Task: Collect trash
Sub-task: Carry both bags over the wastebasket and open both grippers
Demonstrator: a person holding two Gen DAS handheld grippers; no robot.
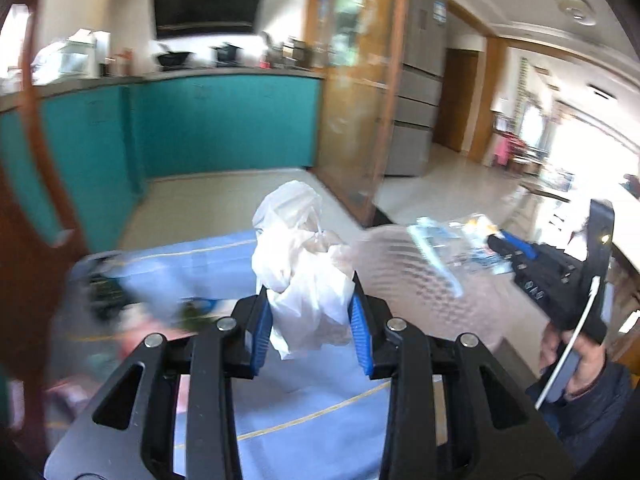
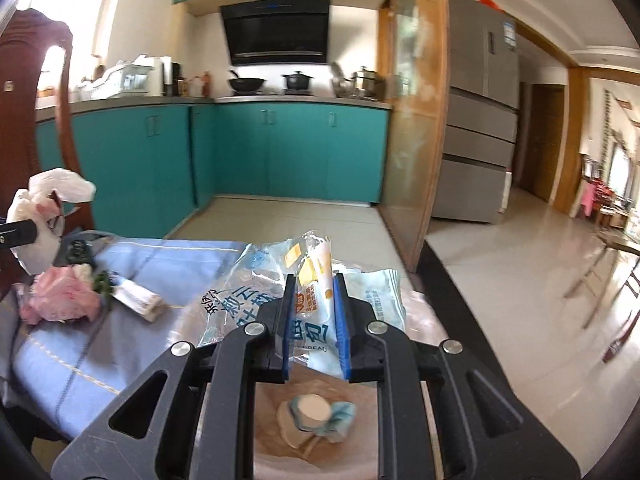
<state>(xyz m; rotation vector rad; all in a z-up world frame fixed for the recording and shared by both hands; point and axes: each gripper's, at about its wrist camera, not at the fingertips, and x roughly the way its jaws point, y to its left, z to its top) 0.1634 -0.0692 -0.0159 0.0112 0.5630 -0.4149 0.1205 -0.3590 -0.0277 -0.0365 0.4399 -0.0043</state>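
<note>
Nearest in the left wrist view, the left gripper (image 1: 310,330) has its blue pads closed on a crumpled white plastic bag (image 1: 298,256), which bulges up toward twelve o'clock above a blue tablecloth (image 1: 304,412). At three o'clock a person's hand (image 1: 570,364) carries the right gripper (image 1: 494,242), pinching clear wrappers (image 1: 444,236).

In the right wrist view, the right gripper (image 2: 312,310) is nearly closed, clamping printed bread wrappers (image 2: 308,280). Below it at six o'clock lies a small paper cup (image 2: 314,408). At nine o'clock on the cloth sit a crumpled pink bag (image 2: 60,298) and a small white tube (image 2: 138,300). Beyond, at twelve o'clock, stand teal cabinets (image 2: 280,152).
</note>
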